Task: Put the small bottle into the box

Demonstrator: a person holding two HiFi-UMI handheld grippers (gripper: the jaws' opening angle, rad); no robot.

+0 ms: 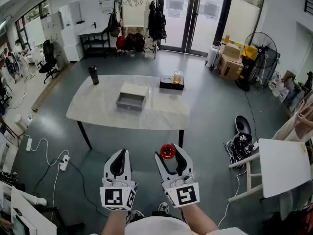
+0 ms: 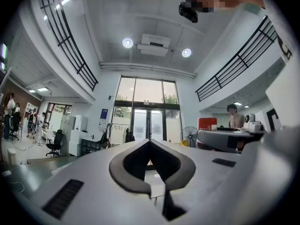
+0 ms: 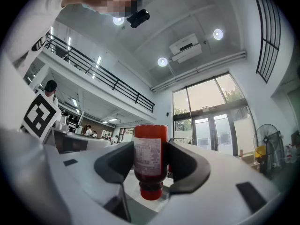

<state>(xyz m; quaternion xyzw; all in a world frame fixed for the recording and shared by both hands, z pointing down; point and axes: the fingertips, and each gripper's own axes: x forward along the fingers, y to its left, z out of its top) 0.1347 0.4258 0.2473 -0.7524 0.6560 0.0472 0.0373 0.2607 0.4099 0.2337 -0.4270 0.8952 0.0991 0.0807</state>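
Right gripper point(image 1: 169, 154) clamps small red bottle point(image 3: 150, 159), jaws wide, well short of table point(image 1: 98, 106). Carry level to far grey box point(image 1: 131, 101); release low inside. Left gripper point(image 1: 121, 156) closed, empty.

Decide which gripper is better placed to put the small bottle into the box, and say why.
Right. The right gripper clamps the bottle; the left gripper is shut and empty. The box lies ahead on the table.

bottle point(image 3: 150, 146): glossy red plastic, paper label
right gripper point(image 1: 168, 152): matt white plastic, dark pads
table point(image 1: 98, 106): smooth pale stone-look top
box point(image 1: 129, 102): matt grey
floor point(image 1: 215, 104): grey, faint sheen
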